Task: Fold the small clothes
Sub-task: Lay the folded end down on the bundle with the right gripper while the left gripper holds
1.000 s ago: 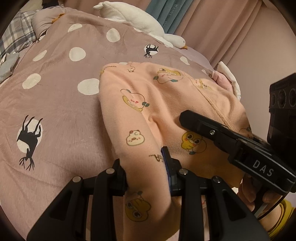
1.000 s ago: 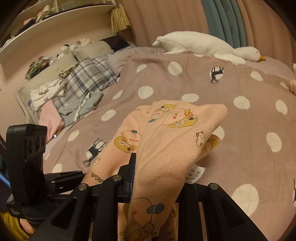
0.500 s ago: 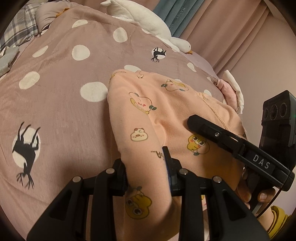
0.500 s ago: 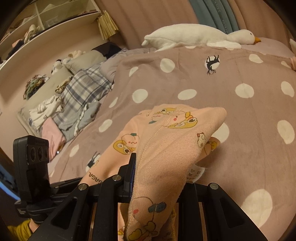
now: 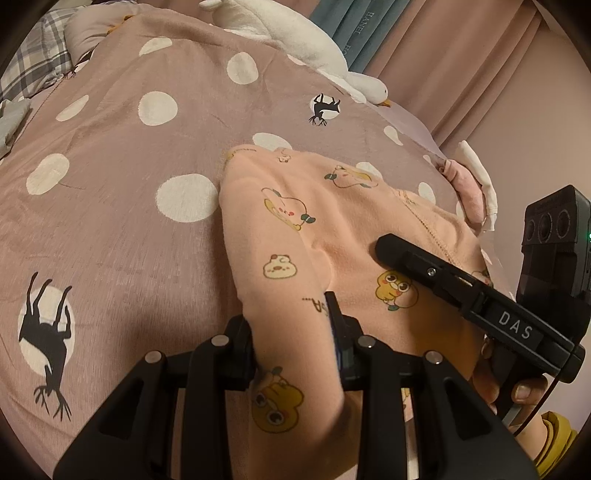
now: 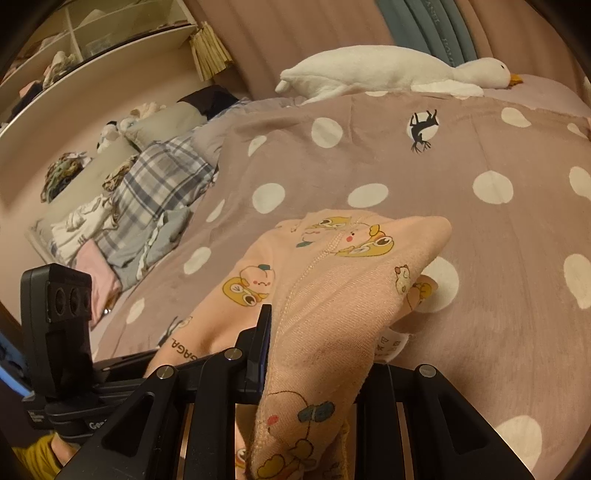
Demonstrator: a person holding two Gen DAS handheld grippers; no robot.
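Note:
A small peach garment [image 5: 332,236] printed with cartoon ducks and animals is stretched over the polka-dot bed cover [image 5: 122,177]. My left gripper [image 5: 293,332] is shut on one bunched edge of it, near the bottom of the left wrist view. My right gripper [image 6: 314,354] is shut on the other edge, where the cloth [image 6: 332,280] drapes over the fingers and a white care label [image 6: 391,341] hangs down. The right gripper's black body [image 5: 476,295] also shows at the right of the left wrist view. Far end of the garment rests on the cover.
A long white goose plush [image 6: 388,72] lies along the far edge of the bed by the curtains [image 6: 436,26]. Plaid and grey bedding with loose clothes [image 6: 147,206] is piled at the left. A pink-and-white folded item [image 5: 471,184] sits at the right edge.
Both grippers have carried the garment's near edge forward over the bed; the goose and the dots have shifted in both views. The grips on the cloth are unchanged.

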